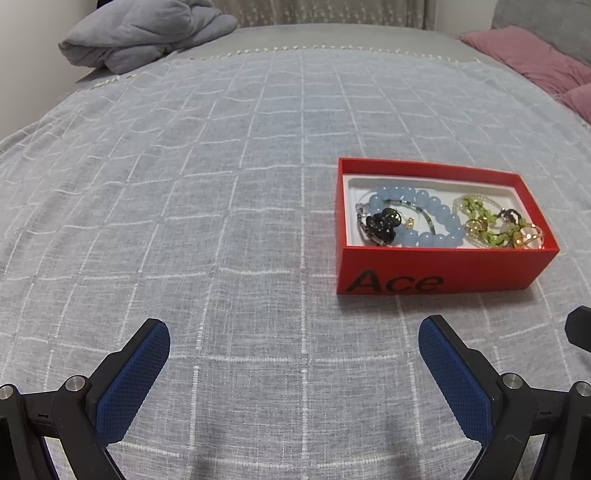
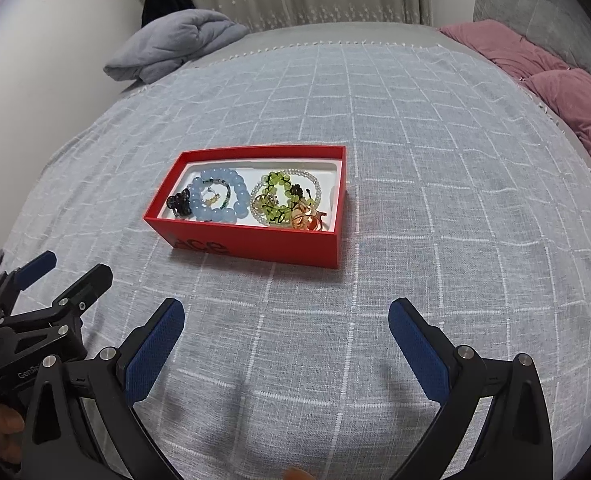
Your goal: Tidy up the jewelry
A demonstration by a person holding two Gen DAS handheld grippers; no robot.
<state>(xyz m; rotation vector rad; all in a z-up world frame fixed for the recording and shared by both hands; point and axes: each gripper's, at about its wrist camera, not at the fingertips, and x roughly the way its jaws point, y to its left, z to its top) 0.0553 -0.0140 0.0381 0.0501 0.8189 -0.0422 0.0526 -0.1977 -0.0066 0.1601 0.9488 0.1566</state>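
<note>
- the jewelry sits bunched inside an open red box (image 2: 255,242) that rests on the bed, ahead of both grippers and well apart from them; in the left wrist view the box lies ahead and to the right, in the right wrist view ahead and a little to the left.
- a blue bead bracelet (image 2: 231,196) fills the left half of the box, with a dark cluster piece (image 2: 180,202) against its left side and a thin dark strand across its middle.
- a green bead piece (image 2: 281,192) and a ring of small pale beads share the right half, with an orange-gold piece (image 2: 307,218) at the near right corner.
- judged by look, all of it is light, loose and limp; the round beads will likely be slippery, the strands will sag and may snag one another.
- best hold is probably across a single strand of the blue bracelet where it lies clear of the others, pinched gently.
- the box looks like light card and may slide on the soft checked bedspread (image 2: 415,240).
- left gripper (image 1: 294,346) has its jaws spread wide and holds nothing; right gripper (image 2: 286,322) likewise, wide apart and holding nothing.
- the near box wall hides the lowest edge of the contents; how the pieces tangle, and what the small gold bit inside the blue bracelet is, cannot be made out.
</note>
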